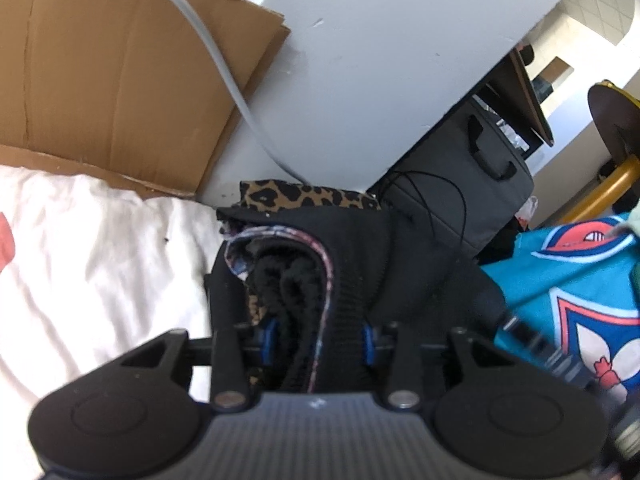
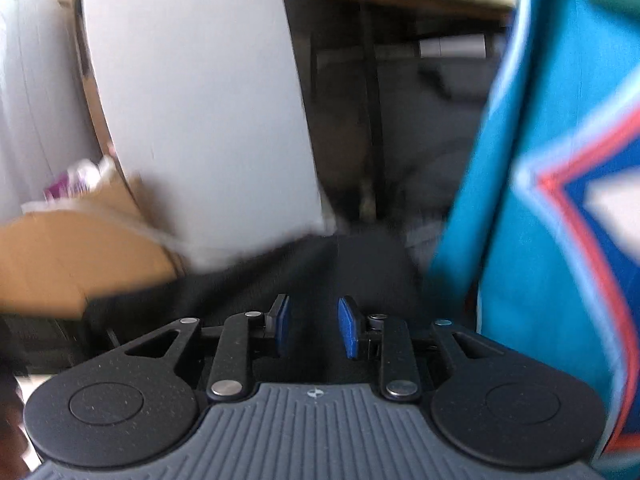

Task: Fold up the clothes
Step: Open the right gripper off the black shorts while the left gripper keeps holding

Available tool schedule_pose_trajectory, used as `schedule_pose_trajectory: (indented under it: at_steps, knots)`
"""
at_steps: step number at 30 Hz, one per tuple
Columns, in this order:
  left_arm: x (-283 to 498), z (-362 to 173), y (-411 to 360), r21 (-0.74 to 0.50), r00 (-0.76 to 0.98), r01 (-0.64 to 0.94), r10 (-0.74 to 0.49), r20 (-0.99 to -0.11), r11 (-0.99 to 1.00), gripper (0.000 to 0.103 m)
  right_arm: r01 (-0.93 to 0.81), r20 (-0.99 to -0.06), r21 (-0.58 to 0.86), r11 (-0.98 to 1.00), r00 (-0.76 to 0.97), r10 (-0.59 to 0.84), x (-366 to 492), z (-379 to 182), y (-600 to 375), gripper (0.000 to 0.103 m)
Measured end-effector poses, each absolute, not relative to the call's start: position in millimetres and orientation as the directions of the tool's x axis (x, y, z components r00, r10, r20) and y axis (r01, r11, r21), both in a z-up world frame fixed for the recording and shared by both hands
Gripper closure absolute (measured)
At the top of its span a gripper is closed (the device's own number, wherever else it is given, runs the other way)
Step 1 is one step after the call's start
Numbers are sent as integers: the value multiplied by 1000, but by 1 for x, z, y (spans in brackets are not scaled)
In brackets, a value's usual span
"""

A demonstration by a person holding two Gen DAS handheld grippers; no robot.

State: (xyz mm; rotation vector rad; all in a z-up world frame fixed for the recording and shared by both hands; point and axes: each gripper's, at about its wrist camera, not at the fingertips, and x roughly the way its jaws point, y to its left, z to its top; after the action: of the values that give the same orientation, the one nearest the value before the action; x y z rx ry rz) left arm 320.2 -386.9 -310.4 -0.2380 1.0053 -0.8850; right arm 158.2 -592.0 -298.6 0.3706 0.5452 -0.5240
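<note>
here the black garment (image 1: 360,256) lies bunched, patterned trim showing inside.

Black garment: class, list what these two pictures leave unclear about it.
- Left wrist view: the black garment is cut off below by the left tongs.
- Right wrist view: blur hides whether the right tongs touch it.
- Its type: bunched folds hide it.

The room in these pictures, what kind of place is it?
Probably a lived-in bedroom or spare room at home. A rumpled white sheet carries a pile of dark clothes, with flattened cardboard and a grey storage bag beside it.
</note>
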Motion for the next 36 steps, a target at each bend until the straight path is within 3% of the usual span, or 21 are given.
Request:
schedule_pose_trajectory:
  at_steps: [4, 12, 16, 17, 19, 21, 24, 28, 32, 36]
  knots:
    - [324, -307, -390, -564, 209, 550, -756, -621, 616, 43, 589, -614, 243, 771, 708, -348, 151, -316, -597, 73]
    - [349, -306, -400, -596, 226, 519, -771, -595, 613, 34, 582, -640, 241, 777, 697, -323, 142, -328, -594, 72]
    - [366, -319, -417, -602, 165, 507, -755, -634, 617, 34, 579, -645, 238, 779, 694, -319, 140, -330, -588, 72]
    - [369, -321, -419, -599, 168, 508, -753, -636, 619, 34, 577, -647, 235, 782, 694, -317, 140, -330, -588, 72]
    - [375, -321, -418, -609, 178, 501, -762, -622, 615, 46, 574, -649, 233, 785, 693, -314, 140, -330, -587, 72]
    - [382, -319, -418, -621, 185, 499, -774, -606, 605, 72, 578, -648, 240, 780, 693, -314, 138, -329, -588, 72]
    - [390, -314, -423, -583, 204, 541, -767, -608, 606, 90, 587, -630, 251, 769, 703, -330, 137, -324, -589, 72]
    - [394, -300, -428, -511, 242, 603, -751, -614, 613, 89, 590, -597, 256, 765, 720, -355, 136, -316, -596, 72]
    - [392, -288, -420, -450, 328, 602, -718, -614, 660, 69, 605, -601, 277, 746, 715, -357, 139, -319, -610, 72]
    - [391, -281, -407, -421, 376, 591, -698, -610, 687, 67, 626, -635, 257, 737, 684, -360, 140, -331, -612, 72]
